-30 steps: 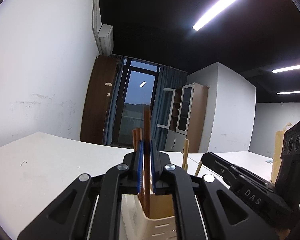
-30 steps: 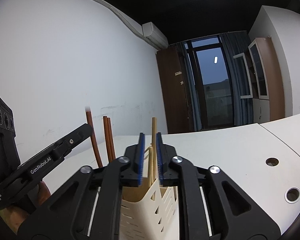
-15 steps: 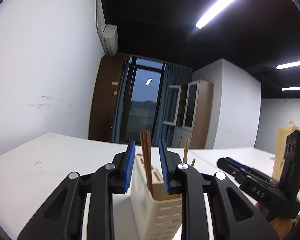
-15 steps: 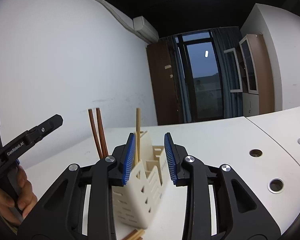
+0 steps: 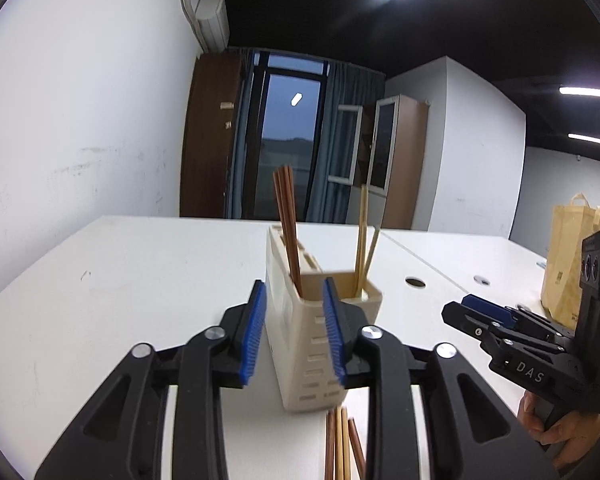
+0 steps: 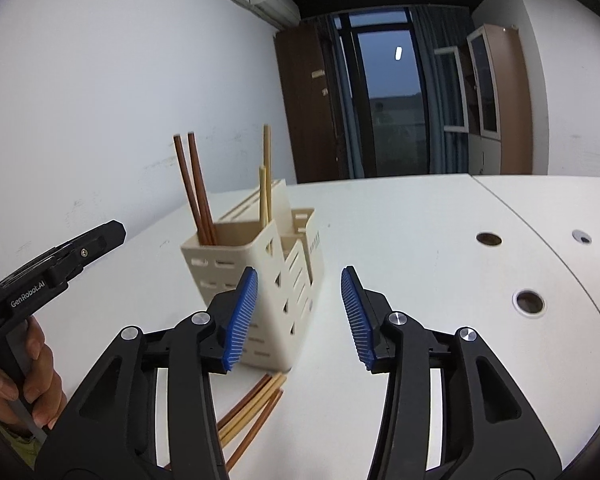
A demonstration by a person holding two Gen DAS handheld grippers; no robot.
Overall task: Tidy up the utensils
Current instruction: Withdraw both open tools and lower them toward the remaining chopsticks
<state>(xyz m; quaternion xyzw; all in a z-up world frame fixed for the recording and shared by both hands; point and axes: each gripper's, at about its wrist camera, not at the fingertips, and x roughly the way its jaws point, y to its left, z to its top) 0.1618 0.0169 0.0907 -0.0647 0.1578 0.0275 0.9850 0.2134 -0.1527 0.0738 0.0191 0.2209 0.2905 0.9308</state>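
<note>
A cream slotted utensil holder (image 5: 312, 344) (image 6: 228, 264) stands on the white table (image 5: 140, 280). Two brown chopsticks (image 5: 286, 216) (image 6: 194, 188) stand upright in one compartment, and two pale chopsticks (image 5: 362, 236) (image 6: 266, 176) in another. Several loose chopsticks (image 5: 340, 440) (image 6: 252, 408) lie flat in front of the holder. My left gripper (image 5: 294, 308) sits just before the holder, its jaws opening and gripping nothing. My right gripper (image 6: 300, 292) is also opening with nothing between its pads, the holder's right side just beyond its left pad. Each gripper (image 5: 460, 314) (image 6: 108, 236) shows in the other's view.
A yellow paper bag (image 5: 572, 248) stands at the far right. Round cable holes (image 6: 488, 239) (image 6: 530, 303) mark the table on the right. A person's hand (image 6: 36, 376) grips the left handle. A wall, cabinets and a dark window lie beyond the table.
Both grippers opened and let go of the chopsticks they held upright, which now stand in the holder. Both drew back and tipped downward, bringing the loose chopsticks into view.
</note>
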